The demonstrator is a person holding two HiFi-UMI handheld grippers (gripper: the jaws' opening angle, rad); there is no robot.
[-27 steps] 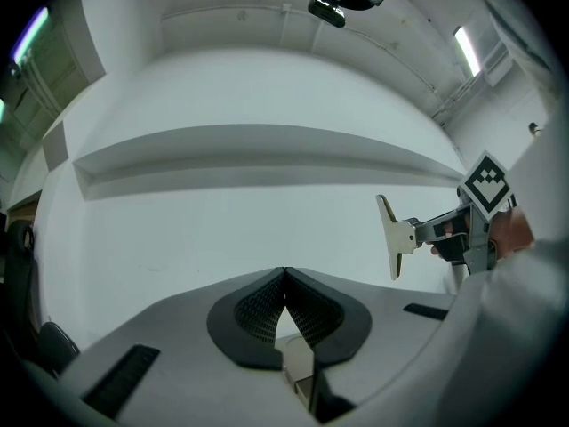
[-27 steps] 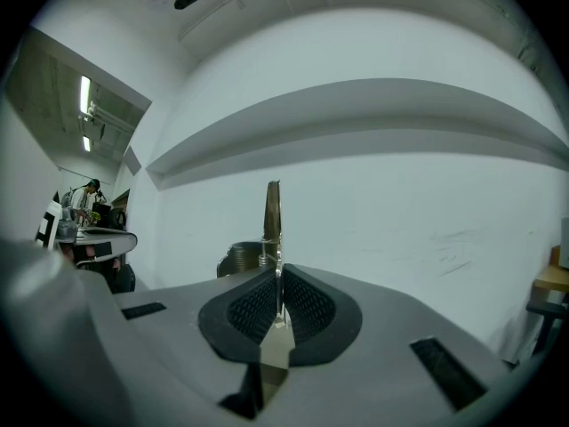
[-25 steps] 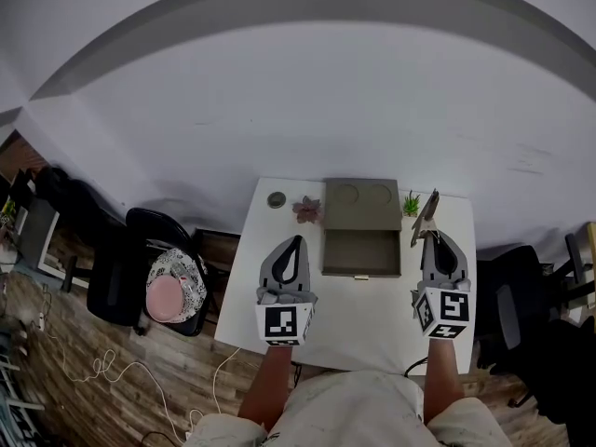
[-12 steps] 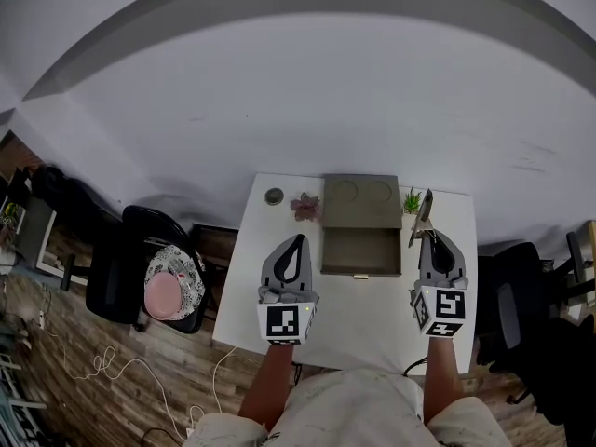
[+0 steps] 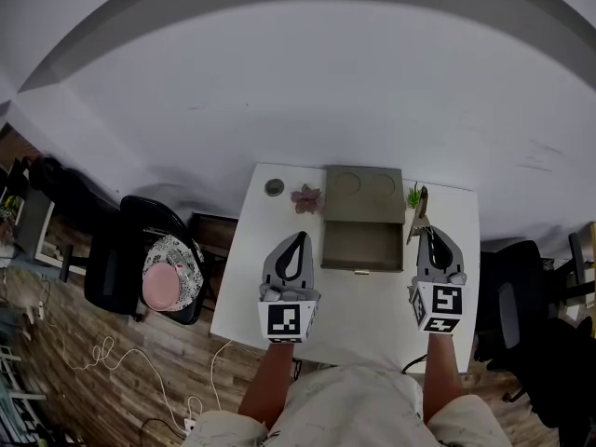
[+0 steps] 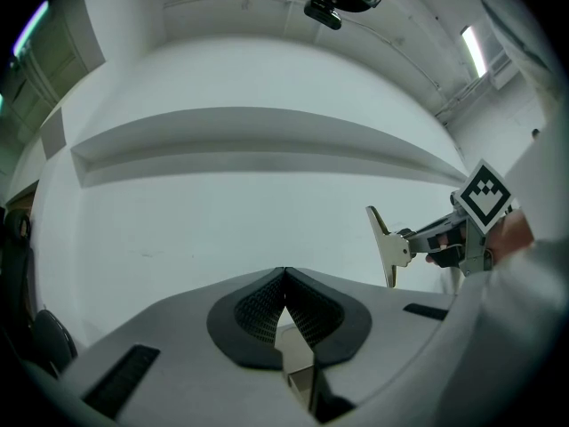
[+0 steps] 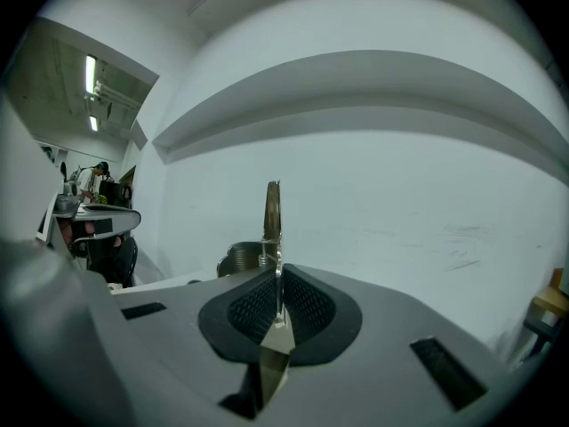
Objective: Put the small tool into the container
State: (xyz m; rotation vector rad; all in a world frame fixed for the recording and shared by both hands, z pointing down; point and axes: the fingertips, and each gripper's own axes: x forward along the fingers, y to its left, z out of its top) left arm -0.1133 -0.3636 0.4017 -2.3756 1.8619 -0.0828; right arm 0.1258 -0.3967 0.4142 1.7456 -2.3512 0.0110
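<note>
Nearest, the left gripper [image 6: 284, 278] has its black cross-hatched pads pressed together on nothing. The right gripper [image 7: 277, 278] pinches the small tool [image 7: 272, 210], a thin flat metal blade (edge-on in its own view), held upright over the white table [image 5: 372, 305]. Just beyond, left of the blade, sits the container [image 5: 361, 214], a boxy olive-grey case with an open drawer and two round recesses on top.
</note>
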